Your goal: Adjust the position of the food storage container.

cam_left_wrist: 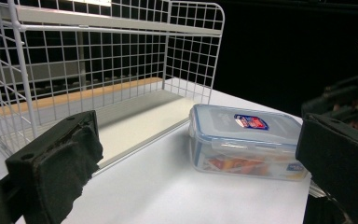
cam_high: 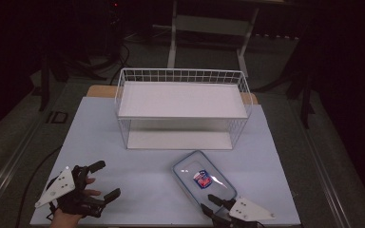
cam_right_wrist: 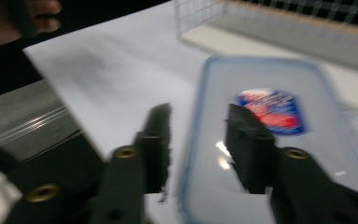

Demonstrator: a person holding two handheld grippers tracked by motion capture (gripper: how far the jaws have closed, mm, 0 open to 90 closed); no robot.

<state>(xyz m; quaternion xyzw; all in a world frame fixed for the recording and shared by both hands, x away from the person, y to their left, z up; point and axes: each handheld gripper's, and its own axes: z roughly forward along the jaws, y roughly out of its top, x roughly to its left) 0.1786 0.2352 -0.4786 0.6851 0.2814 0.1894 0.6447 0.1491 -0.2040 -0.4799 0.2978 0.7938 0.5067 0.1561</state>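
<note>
Nearby, clear rounded plastic box (cam_high: pixel 203 177), glossy lid.

My right gripper view is smeared by blur: the red and blue label (cam_right_wrist: pixel 271 112) on the food box (cam_right_wrist: pixel 279 154) can't be read, and I can't tell whether the jaws touch its rim. From above, the right gripper (cam_high: pixel 215 203) is cut off by the bottom edge, as is my left hand (cam_high: pixel 69 219).

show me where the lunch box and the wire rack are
lunch box (cam_left_wrist: pixel 244 140), left gripper view, on its clear front wall.
wire rack (cam_high: pixel 183 99), high view, on its white upper shelf.
</note>
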